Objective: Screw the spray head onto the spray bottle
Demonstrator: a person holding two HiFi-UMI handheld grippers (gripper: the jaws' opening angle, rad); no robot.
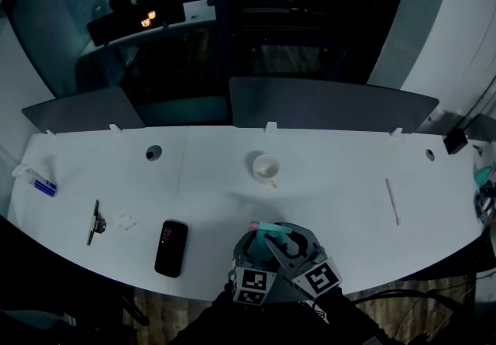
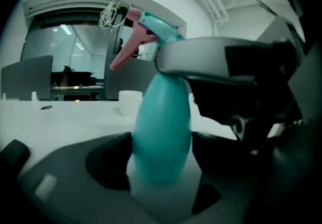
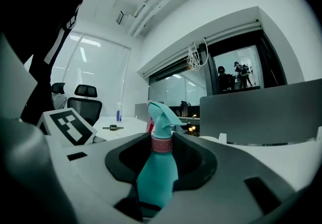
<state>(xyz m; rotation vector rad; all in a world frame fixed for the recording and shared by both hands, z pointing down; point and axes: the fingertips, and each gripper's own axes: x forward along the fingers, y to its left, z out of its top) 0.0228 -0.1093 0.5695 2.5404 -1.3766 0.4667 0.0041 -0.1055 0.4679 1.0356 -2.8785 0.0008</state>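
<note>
A teal spray bottle (image 1: 275, 236) with a teal spray head and pink trigger (image 1: 254, 225) stands upright over the table's near edge, held between both grippers. In the left gripper view the bottle's wide body (image 2: 161, 127) fills the gap between the jaws, and my left gripper (image 2: 161, 167) is shut on it. The spray head (image 2: 151, 29) rises above, with the right gripper's grey jaw (image 2: 216, 59) wrapped round the neck. In the right gripper view my right gripper (image 3: 162, 153) is shut round the pink collar (image 3: 162, 144) under the spray head (image 3: 162, 115). The bottle's base is hidden.
On the white table (image 1: 333, 181) are a white cup (image 1: 265, 168), a black phone (image 1: 171, 247), a small tool (image 1: 95, 222), a thin white stick (image 1: 393, 201) and a small blue-and-white bottle (image 1: 39, 182). Grey partitions (image 1: 333, 103) line the far edge.
</note>
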